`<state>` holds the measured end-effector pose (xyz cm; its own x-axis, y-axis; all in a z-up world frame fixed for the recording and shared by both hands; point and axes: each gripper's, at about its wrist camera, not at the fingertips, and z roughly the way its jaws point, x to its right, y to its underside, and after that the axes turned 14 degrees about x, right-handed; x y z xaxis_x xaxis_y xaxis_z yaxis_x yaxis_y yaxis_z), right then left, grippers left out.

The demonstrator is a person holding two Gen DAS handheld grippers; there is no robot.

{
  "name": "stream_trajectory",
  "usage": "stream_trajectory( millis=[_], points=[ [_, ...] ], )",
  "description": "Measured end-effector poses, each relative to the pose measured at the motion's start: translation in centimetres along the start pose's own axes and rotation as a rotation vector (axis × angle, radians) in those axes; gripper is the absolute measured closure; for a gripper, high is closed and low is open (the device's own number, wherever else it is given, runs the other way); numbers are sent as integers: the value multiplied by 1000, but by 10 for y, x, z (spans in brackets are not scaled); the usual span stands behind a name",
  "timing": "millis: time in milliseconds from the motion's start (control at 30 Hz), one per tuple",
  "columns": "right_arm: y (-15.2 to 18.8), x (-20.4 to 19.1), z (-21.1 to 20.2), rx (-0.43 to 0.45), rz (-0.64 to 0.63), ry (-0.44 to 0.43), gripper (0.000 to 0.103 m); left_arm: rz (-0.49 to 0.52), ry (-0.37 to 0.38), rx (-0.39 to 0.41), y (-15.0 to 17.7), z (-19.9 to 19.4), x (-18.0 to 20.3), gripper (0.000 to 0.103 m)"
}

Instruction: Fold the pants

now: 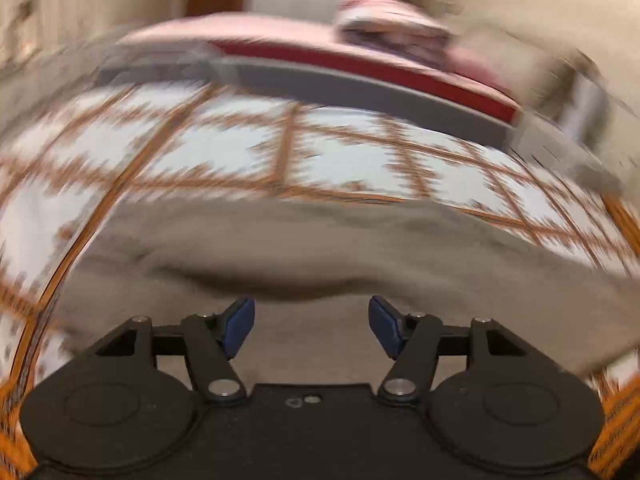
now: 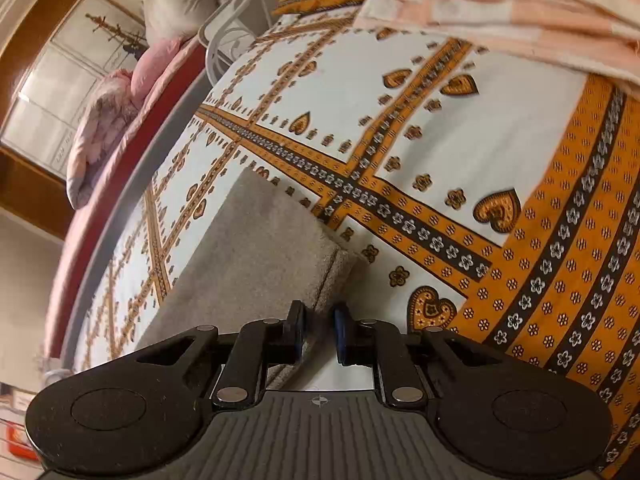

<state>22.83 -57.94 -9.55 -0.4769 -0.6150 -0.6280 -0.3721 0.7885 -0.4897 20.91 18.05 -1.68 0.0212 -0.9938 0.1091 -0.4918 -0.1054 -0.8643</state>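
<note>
The grey-beige pants [image 1: 320, 248] lie spread on a white and orange patterned bedsheet [image 1: 224, 148]. The left wrist view is blurred by motion. My left gripper [image 1: 312, 320] is open and empty, its blue pads [image 1: 240, 320] wide apart just above the pants fabric. In the right wrist view the pants [image 2: 256, 256] lie as a flat strip with a stitched hem at the near right edge. My right gripper [image 2: 319, 328] is nearly closed, pinching the hem edge of the pants between its pads.
A peach checked blanket [image 2: 500, 8] lies at the far end of the bed. A white metal bed frame [image 2: 224, 36] and pink bedding [image 2: 120, 104] on a second bed stand to the left. A wooden wardrobe [image 2: 52, 80] is behind.
</note>
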Motion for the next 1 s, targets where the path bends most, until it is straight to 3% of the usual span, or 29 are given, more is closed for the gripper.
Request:
stream_trajectory(
  millis=[100, 133, 167, 267, 333, 367, 400, 433, 533, 633, 733, 767, 800, 833, 933, 1000],
  points=[
    [0, 1, -4, -11, 50, -19, 62, -12, 38, -16, 6, 11, 43, 43],
    [1, 0, -3, -13, 56, -36, 48, -35, 55, -17, 11, 16, 59, 45],
    [1, -3, -4, -15, 40, -39, 47, -48, 63, -17, 15, 20, 74, 46],
    [6, -17, -15, -20, -55, -21, 47, -46, 128, -23, 34, 35, 143, 45],
    [10, -26, -26, 3, -120, -57, 47, 39, 106, -62, 51, 50, 193, 39],
    [11, -28, -27, 14, -155, -51, 47, 97, 83, -97, 64, 59, 211, 28],
    [12, -25, -22, 8, -170, -13, 47, 183, 41, -76, 73, 61, 229, 24],
    [14, -18, -14, -26, -153, 23, 47, 220, 12, -47, 76, 57, 243, 28],
    [7, 1, -16, -7, -22, -24, 47, 99, 46, -24, 67, 48, 258, 38],
    [2, 13, -15, -2, 67, -43, 47, 94, 87, 9, 62, 45, 292, 35],
    [2, 14, -8, -16, 113, -75, 47, 77, 133, -47, 68, 58, 323, 27],
    [3, 12, -6, -22, 111, -86, 47, 97, 153, -109, 77, 68, 334, 23],
    [3, 10, -4, -30, 118, -91, 47, 151, 138, -131, 85, 73, 345, 22],
    [4, 10, -1, -37, 123, -85, 48, 205, 120, -97, 87, 71, 351, 22],
    [2, 11, 1, -30, 146, -76, 48, 126, 127, -85, 81, 66, 345, 26],
    [1, 13, 2, -28, 166, -80, 49, 101, 94, -49, 70, 62, 331, 31]
  ],
)
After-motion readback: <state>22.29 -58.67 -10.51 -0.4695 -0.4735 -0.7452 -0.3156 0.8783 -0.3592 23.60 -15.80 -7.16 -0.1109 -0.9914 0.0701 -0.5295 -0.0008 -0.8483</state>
